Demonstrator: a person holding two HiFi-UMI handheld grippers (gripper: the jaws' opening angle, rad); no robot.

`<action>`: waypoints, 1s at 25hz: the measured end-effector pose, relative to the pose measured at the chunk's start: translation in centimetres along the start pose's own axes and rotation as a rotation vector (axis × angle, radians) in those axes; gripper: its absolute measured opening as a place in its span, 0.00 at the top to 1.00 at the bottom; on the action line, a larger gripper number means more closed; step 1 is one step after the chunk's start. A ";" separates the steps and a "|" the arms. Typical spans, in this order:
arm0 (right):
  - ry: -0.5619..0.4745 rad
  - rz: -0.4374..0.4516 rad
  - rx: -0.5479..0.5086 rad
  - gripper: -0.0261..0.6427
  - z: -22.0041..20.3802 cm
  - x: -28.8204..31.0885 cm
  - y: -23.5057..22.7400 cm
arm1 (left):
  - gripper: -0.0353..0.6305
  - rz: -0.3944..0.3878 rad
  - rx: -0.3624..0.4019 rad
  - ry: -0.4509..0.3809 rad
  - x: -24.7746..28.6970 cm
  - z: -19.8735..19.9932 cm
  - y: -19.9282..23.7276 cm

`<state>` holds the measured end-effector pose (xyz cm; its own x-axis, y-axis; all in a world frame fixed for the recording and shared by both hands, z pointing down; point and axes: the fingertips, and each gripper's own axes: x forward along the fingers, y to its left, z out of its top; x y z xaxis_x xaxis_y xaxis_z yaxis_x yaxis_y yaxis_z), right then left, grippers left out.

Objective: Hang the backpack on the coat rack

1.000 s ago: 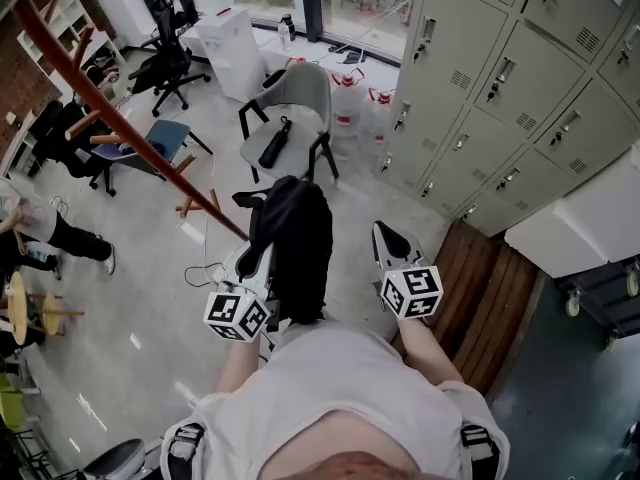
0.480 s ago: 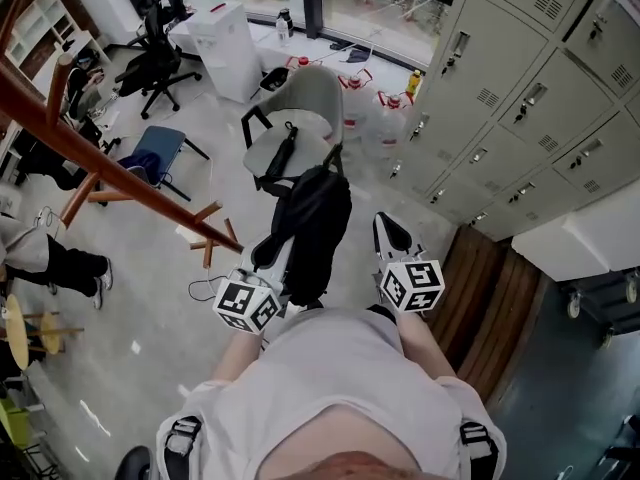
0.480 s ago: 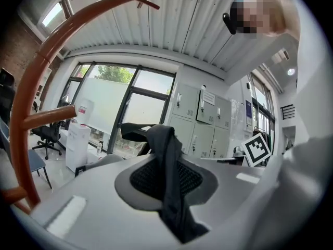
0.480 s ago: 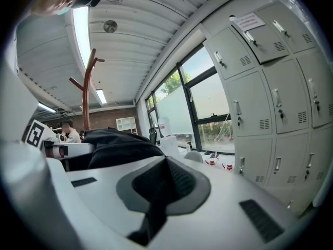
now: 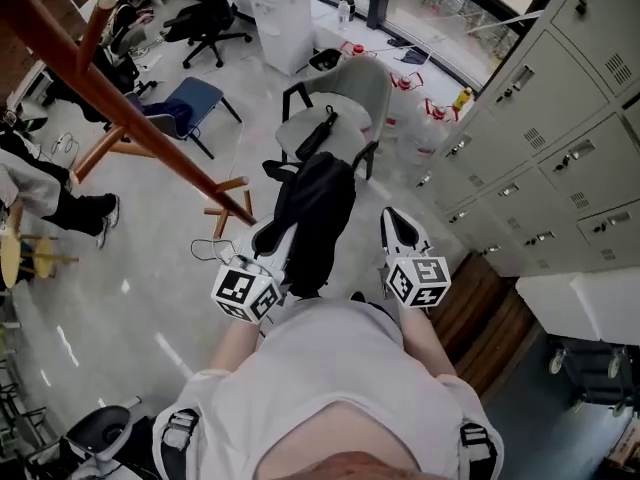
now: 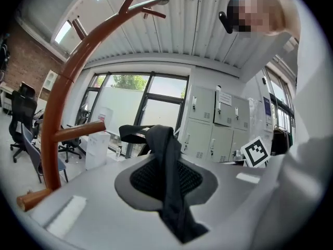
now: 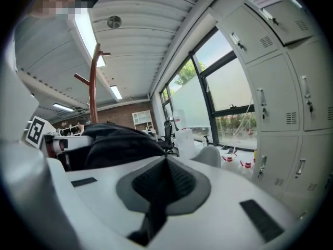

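- Lockers [image 5: 560, 138]: grey bank along the right edge of the floor [image 5: 150, 298]. They play no part in the task.
- Coat rack [image 5: 150, 131]: red-brown wooden pole with angled pegs, standing toward the left side of the floor, its cross feet ahead and left of the person. Every peg in view is bare, and none carries the backpack [image 5: 318, 218], so the hanging step is not yet done.
- Chair [image 5: 345, 93]: grey, on the floor beyond the backpack, with what looks like a dark folded umbrella [image 5: 318, 133] on the seat.
- Backpack: black, soft and slumped. It hangs clear of the floor from the left gripper [image 5: 272, 246], between the two grippers and just right of the rack's feet in the head view.
  - Judged done: the bag is picked up and carried near the rack.
  - Judged left: raise it to a peg, slip a strap or loop over, and let go.
- Left gripper: held about level, fingers clamped on a black strap [image 6: 169, 176] of the backpack.
- Right gripper [image 5: 395, 226]: beside the bag on its right, with no contact visible. Its fingers are together with nothing between them.
- Strap: narrow, limp black webbing that rises between the left pads and folds over at their tips. It will probably twist or sag when offered to a peg.
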<state>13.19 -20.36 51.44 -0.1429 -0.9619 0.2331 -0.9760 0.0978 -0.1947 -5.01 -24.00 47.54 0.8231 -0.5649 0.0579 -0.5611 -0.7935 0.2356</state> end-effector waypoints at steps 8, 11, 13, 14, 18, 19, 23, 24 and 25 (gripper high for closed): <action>0.049 0.153 -0.010 0.95 -1.1 1.1 0.6 | 0.85 0.166 0.013 -0.083 -2.7 2.8 0.8; 0.057 0.189 -0.004 0.95 -1.0 1.4 1.2 | 0.85 0.206 0.029 -0.115 -3.7 4.6 1.3; 0.058 0.206 -0.004 0.95 -0.9 1.6 1.3 | 0.85 0.227 0.036 -0.131 -4.0 5.3 1.6; 0.059 0.213 -0.004 0.95 -0.9 1.7 1.3 | 0.85 0.237 0.037 -0.136 -4.1 5.5 1.8; 0.065 0.232 -0.003 0.95 -0.9 2.0 1.6 | 0.85 0.267 0.028 -0.137 -4.5 5.5 2.6; 0.066 0.235 -0.005 0.95 -0.9 2.0 1.7 | 0.85 0.275 0.023 -0.133 -4.6 5.3 2.8; 0.083 0.245 -0.016 0.95 -1.5 2.3 1.8 | 0.85 0.305 -0.003 -0.118 -4.6 4.3 3.6; 0.087 0.247 -0.016 0.95 -1.7 2.4 1.9 | 0.85 0.309 -0.007 -0.115 -4.7 4.1 3.7; 0.091 0.250 -0.015 0.95 -1.8 2.5 2.0 | 0.85 0.312 -0.013 -0.112 -4.8 3.9 3.9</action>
<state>10.62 -22.08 53.36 -0.3931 -0.8806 0.2646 -0.9109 0.3338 -0.2425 -11.47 -25.24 44.37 0.5962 -0.8025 0.0219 -0.7832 -0.5755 0.2354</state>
